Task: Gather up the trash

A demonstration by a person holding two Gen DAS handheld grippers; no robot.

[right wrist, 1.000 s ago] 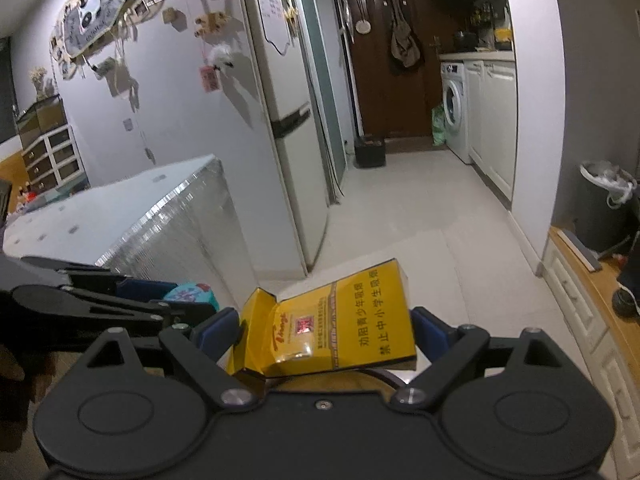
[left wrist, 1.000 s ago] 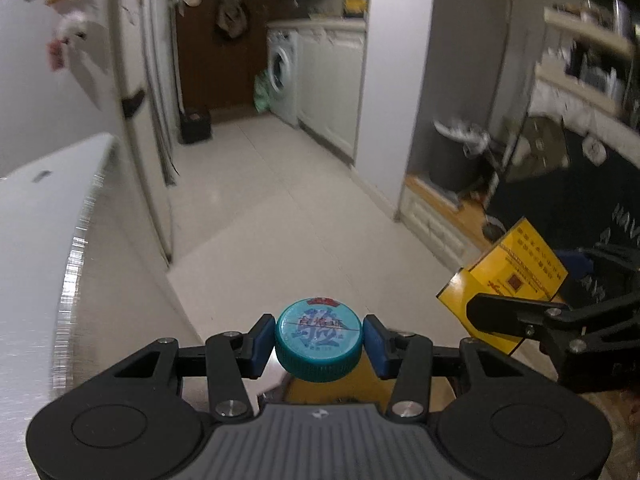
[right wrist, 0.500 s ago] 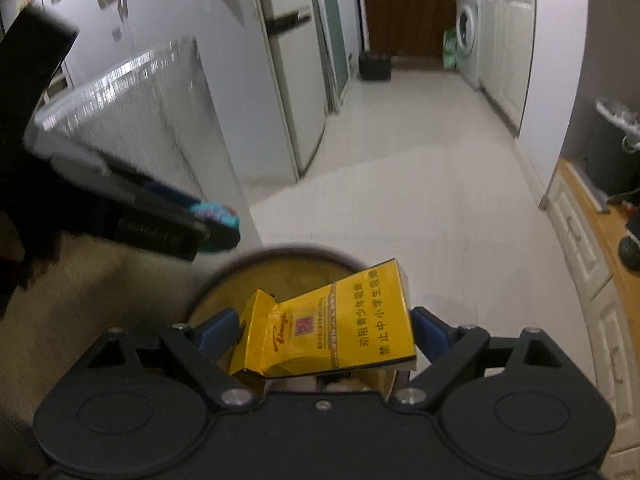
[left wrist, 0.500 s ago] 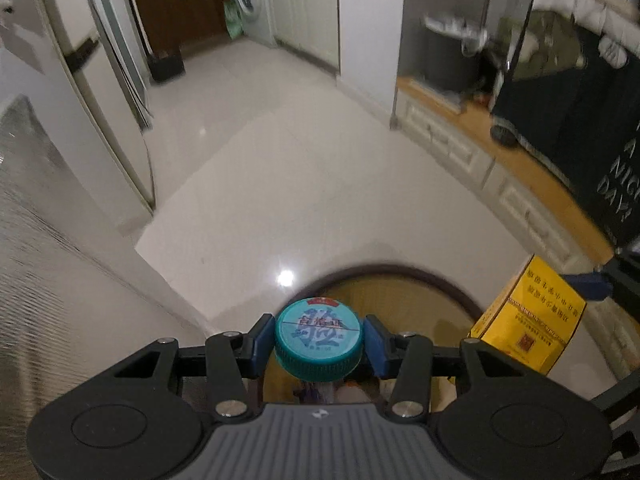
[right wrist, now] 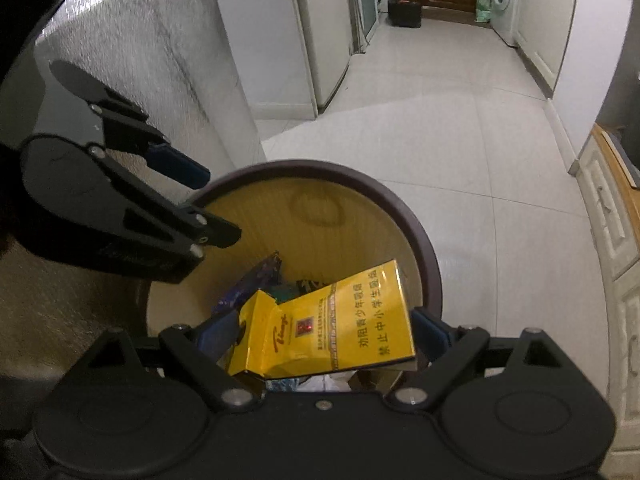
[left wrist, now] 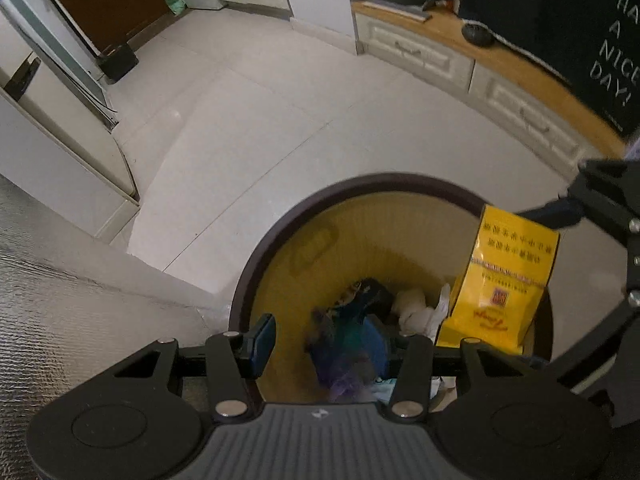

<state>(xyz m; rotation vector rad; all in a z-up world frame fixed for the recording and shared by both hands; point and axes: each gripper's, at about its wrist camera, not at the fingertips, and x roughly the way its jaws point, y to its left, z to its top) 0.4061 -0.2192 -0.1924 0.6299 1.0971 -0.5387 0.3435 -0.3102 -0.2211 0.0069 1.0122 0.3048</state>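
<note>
A round bin with a dark rim (left wrist: pixel 280 224) (right wrist: pixel 400 208) and a yellow inside stands on the floor under both grippers, with several pieces of trash in it. My left gripper (left wrist: pixel 332 344) (right wrist: pixel 220 206) points down into it, jaws apart. A blurred teal and purple bottle (left wrist: pixel 348 344) (right wrist: pixel 256 280) lies below the jaws, clear of the left pad. My right gripper (right wrist: pixel 320 332) is shut on a yellow cigarette pack (right wrist: pixel 340 328) (left wrist: pixel 504 280), held over the bin's right side.
A counter covered in silver foil (left wrist: pixel 60 320) (right wrist: pixel 140 60) stands close on the left of the bin. A white fridge (left wrist: pixel 48 140) is behind it. Low white drawers with a wooden top (left wrist: pixel 500 92) run along the right. Pale floor tiles (left wrist: pixel 280 120) stretch ahead.
Both grippers have come down and tilted toward the bin. The teal-capped bottle, gripped by the left jaws before, has left them and shows as a blur in the bin. The pack stays gripped.
</note>
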